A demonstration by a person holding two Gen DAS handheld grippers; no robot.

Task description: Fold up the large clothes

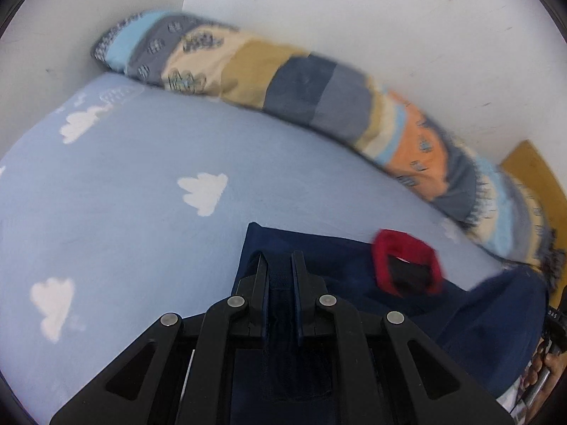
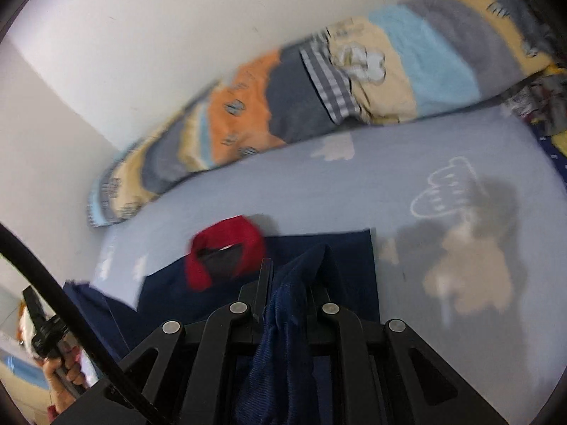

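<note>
Left wrist view: navy blue garment with red collar [image 1: 354, 272] is spread on the cloud-print blue bed sheet [image 1: 141, 194], pinched in both grippers' clenched jaws. Uneven lifting risks a skewed, bunched fold.

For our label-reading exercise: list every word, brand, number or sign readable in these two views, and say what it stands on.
"DAS": white letters, cut off at the frame edge, on a black device at the left view's right edge.
Label inside the red collar: too blurred to read.
Nothing else readable.
</note>
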